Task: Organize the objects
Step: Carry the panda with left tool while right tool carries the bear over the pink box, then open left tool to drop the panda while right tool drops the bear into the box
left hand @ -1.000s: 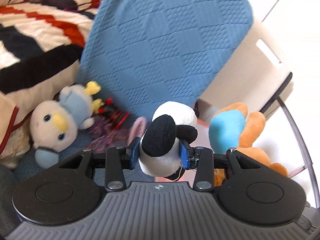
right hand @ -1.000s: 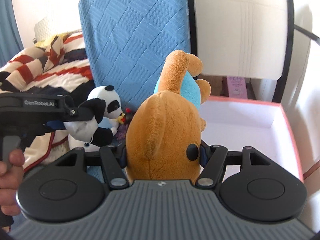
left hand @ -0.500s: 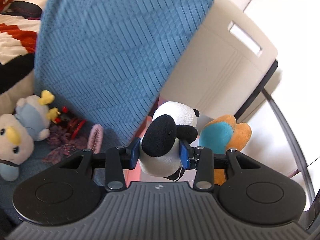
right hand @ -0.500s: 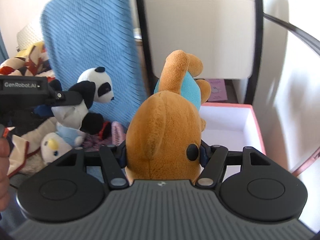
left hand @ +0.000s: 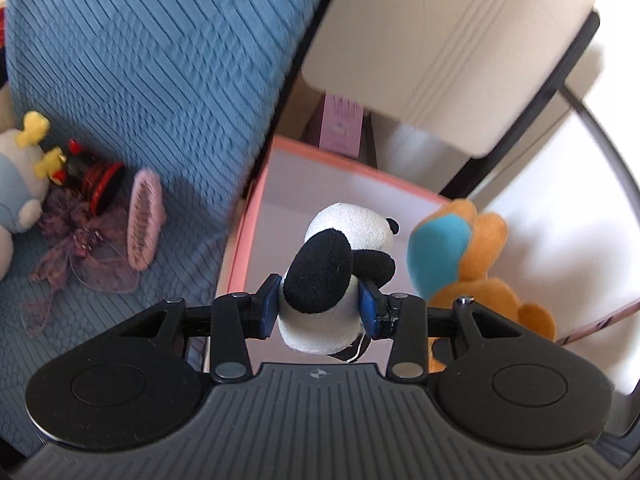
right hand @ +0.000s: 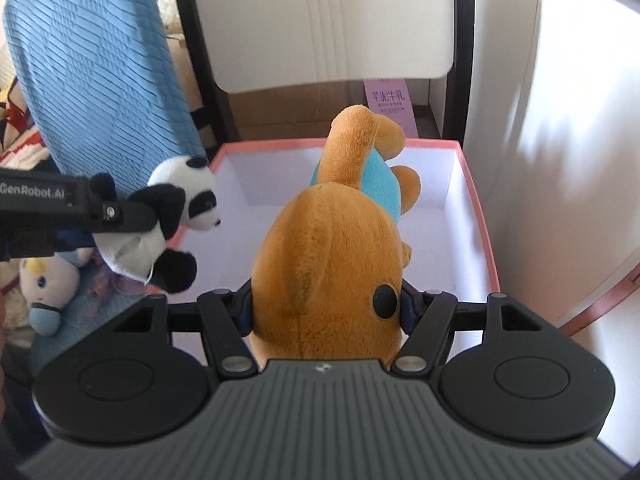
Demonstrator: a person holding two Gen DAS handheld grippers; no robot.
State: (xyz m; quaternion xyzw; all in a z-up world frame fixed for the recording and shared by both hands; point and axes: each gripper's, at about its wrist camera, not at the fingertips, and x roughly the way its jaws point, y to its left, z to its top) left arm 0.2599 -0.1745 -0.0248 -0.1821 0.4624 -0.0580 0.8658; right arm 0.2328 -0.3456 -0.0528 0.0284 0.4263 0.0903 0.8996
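The left gripper (left hand: 320,307) was closed on the panda toy (left hand: 340,272), its blue pads pressing the white body from both sides. The panda hung above the left edge of the pink box (right hand: 476,208), just over the rim. The right gripper (right hand: 326,308) was clamped on the orange plush (right hand: 332,264), which filled the gap between its fingers and hung over the middle of the box. The two toys were near but apart. Inside the box the white floor was bare toward the far and right walls. On the blue cushion (left hand: 160,80), left of the box, lay a pink comb (left hand: 144,220) and a pale blue duck toy (right hand: 48,284).
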